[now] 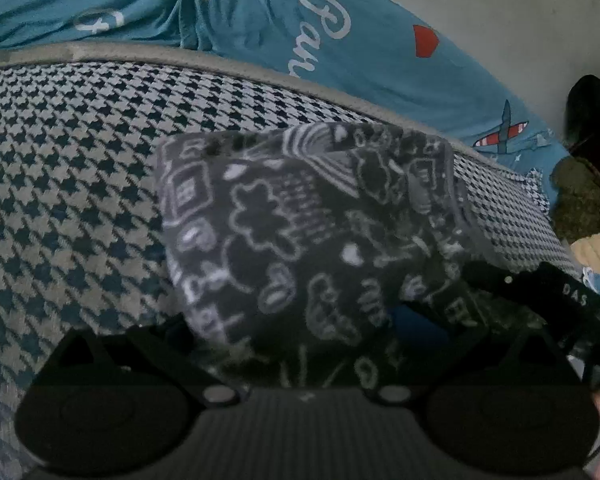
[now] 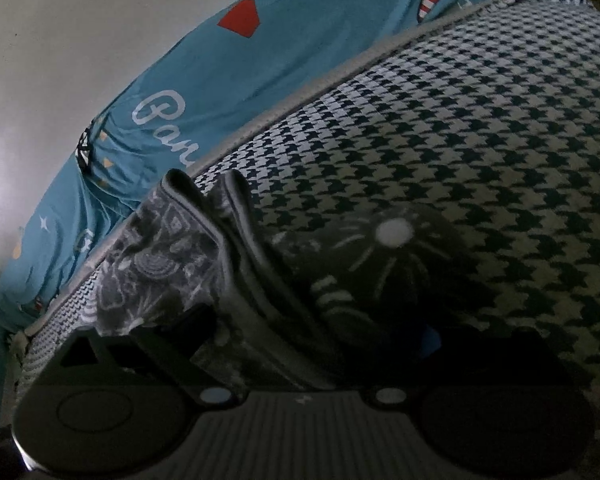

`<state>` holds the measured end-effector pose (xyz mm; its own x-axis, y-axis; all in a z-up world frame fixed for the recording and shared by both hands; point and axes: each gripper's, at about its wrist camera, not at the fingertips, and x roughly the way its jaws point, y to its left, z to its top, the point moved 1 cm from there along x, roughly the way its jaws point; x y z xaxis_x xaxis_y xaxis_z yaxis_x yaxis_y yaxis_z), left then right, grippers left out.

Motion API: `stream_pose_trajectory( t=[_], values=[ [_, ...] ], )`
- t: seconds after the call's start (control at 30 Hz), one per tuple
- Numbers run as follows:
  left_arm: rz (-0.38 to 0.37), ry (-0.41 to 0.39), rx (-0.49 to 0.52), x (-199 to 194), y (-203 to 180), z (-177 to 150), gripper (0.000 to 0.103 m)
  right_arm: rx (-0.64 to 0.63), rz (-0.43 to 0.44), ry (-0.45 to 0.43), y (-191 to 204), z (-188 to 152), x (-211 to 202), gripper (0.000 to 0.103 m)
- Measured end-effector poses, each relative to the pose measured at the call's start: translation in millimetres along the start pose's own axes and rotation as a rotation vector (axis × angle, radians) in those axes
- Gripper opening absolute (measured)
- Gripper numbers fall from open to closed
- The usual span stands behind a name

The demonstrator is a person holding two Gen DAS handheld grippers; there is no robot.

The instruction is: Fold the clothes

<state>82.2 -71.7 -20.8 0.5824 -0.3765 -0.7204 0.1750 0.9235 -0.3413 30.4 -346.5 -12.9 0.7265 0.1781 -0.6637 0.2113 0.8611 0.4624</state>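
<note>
The dark doodle-print garment (image 1: 300, 240) drapes over the left gripper (image 1: 300, 344), hiding its fingertips and whether they are closed. It likewise covers the right gripper (image 2: 300, 340). Above the garment, white script on the teal sheet (image 1: 360, 48) is cut off by the houndstooth mat (image 1: 80, 160).

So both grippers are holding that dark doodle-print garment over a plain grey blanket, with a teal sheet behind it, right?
Not quite: the blanket under the doodle-print garment is not plain grey but a dark-and-light houndstooth check, clear in both wrist views. The rest holds: the left gripper and the right gripper each have the garment in their jaws, and the teal sheet lies behind.
</note>
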Motion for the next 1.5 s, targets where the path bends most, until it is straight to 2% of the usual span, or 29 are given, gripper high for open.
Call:
stream_pose_trajectory(
  t=[0.1, 0.13, 0.17, 0.23, 0.3, 0.37, 0.47, 0.57, 0.7, 0.87, 1.0, 1.07, 1.13, 1.33, 1.5],
  values=[
    [0.02, -0.014, 0.006, 0, -5, -2, 0.103, -0.038, 0.001, -0.025, 6, 0, -2, 0.087],
    [0.024, -0.021, 0.007, -1, -6, -3, 0.101, -0.051, 0.001, -0.033, 8, 0, -2, 0.078],
    [0.027, -0.031, 0.012, -2, -7, -4, 0.098, -0.064, 0.001, -0.041, 10, -1, -3, 0.075],
    [0.037, -0.051, 0.021, -6, -9, -7, 0.091, -0.09, 0.001, -0.058, 15, -1, -4, 0.059],
    [0.048, -0.071, 0.03, -12, -12, -8, 0.083, -0.115, 0.002, -0.074, 19, -1, -5, 0.05],
    [0.06, -0.088, 0.037, -18, -13, -9, 0.069, -0.149, 0.012, -0.097, 24, -1, -9, 0.045],
    [0.078, -0.108, 0.046, -27, -15, -8, 0.056, -0.188, 0.042, -0.137, 32, -1, -18, 0.04],
    [0.103, -0.129, 0.066, -36, -17, -8, 0.054, -0.227, 0.113, -0.175, 40, -2, -30, 0.038],
    [0.141, -0.152, 0.094, -48, -18, -6, 0.054, -0.255, 0.157, -0.179, 49, -7, -36, 0.038],
    [0.126, -0.099, 0.057, -44, -12, -7, 0.055, -0.226, 0.137, -0.127, 48, -9, -27, 0.039],
    [0.106, -0.077, 0.013, -39, -9, -8, 0.067, -0.167, 0.098, -0.092, 40, -7, -19, 0.053],
    [0.111, -0.076, 0.0, -38, -7, -7, 0.083, -0.129, 0.087, -0.072, 35, -6, -16, 0.062],
    [0.12, -0.075, 0.001, -38, -6, -8, 0.091, -0.089, 0.078, -0.046, 29, -5, -13, 0.074],
    [0.127, -0.071, 0.017, -32, -2, -10, 0.102, -0.017, 0.056, 0.003, 17, -6, -6, 0.081],
    [0.103, -0.062, -0.003, -26, 1, -10, 0.103, 0.045, 0.051, 0.043, 8, -9, -3, 0.085]
  ],
)
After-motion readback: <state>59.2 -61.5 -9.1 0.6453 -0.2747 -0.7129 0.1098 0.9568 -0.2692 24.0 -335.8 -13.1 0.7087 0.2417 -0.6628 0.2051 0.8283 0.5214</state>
